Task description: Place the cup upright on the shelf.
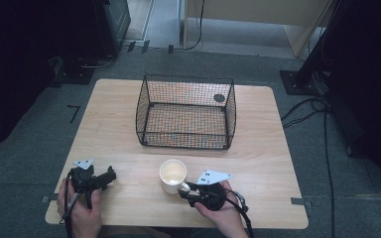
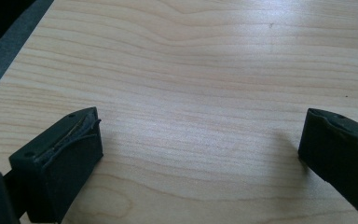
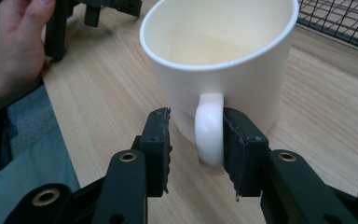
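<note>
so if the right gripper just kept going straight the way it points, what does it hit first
The white mug: its handle already sits between the right gripper jaws, one jaw touching it, so the mug's wall comes next, probably almost at once.

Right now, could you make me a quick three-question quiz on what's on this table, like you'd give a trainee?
1. True or false: the mug sits inside the wire basket.
2. Which part of the mug lies between the right gripper jaws: A rim, B handle, C base?
3. Fill in: the left gripper jaws stand wide ____ over bare table.

Key: 1 false, it stands on the table in front of the basket; 2 B, one jaw touches it, the other stands apart; 3 open.
</note>
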The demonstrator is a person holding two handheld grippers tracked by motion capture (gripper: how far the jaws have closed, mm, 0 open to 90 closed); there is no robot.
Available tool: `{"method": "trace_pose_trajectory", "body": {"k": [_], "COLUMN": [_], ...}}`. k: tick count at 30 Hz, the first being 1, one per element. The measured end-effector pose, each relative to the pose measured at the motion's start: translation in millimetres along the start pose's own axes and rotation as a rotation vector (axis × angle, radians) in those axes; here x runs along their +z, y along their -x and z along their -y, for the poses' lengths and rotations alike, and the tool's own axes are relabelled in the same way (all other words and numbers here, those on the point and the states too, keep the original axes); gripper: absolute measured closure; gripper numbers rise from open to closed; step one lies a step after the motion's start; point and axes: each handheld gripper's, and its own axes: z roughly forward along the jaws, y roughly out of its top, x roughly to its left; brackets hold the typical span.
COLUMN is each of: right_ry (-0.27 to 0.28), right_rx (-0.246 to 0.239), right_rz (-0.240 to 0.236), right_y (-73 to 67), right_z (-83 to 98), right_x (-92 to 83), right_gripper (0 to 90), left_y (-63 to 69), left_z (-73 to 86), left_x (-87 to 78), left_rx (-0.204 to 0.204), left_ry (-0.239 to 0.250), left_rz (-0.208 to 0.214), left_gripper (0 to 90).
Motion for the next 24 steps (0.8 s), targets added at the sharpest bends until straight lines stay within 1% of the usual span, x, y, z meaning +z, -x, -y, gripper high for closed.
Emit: {"method": "trace_pose_trajectory", "body": {"k": [3,6,7,8,9,11,13,15,18,22,24], "right_ry": [-0.015,-0.019,-0.016,-0.015,-0.013,-0.005,0.005,0.000,0.002,0.021,0.027], "right_rx": [-0.006,-0.016,-0.016,-0.014,-0.025,-0.052,-0.070,-0.091,-0.091,-0.100,-0.093], "right_rz": [0.010,0.017,0.017,0.005,0.007,0.032,0.051,0.067,0.075,0.087,0.084], "right_y": [-1.5,-1.9,-1.7,-0.8,-0.8,-3.7,-5.9,-7.7,-9.0,-9.2,-8.2], "right_z": [0.1,0.7,0.8,0.6,0.2,-1.1,-3.1,-4.6,-4.4,-4.0,-4.9], "right_x": [4.6,7.1,7.2,7.1,6.8,6.1,4.8,4.3,3.9,2.4,0.8], "right_gripper": [64.8,74.6,76.5,77.3,78.1,80.1,80.4,80.4,80.5,80.6,80.7], "left_y": [0.1,0.0,0.0,0.0,0.0,0.0,0.0,0.0,0.0,0.0,0.0], "left_z": [0.0,0.0,0.0,0.0,0.0,0.0,0.0,0.0,0.0,0.0,0.0], "left_x": [0.0,0.0,0.0,0.0,0.0,0.0,0.0,0.0,0.0,0.0,0.0], "left_rx": [0.000,0.000,0.000,0.000,0.000,0.000,0.000,0.000,0.000,0.000,0.001], "left_ry": [0.000,0.000,0.000,0.000,-0.001,0.000,0.000,0.000,0.000,-0.001,-0.001], "left_rz": [-0.001,-0.001,-0.001,-0.001,-0.001,0.000,-0.001,0.000,-0.001,-0.001,-0.001], "left_gripper": [0.0,0.0,0.0,0.0,0.0,0.0,0.0,0.0,0.0,0.0,0.0]}}
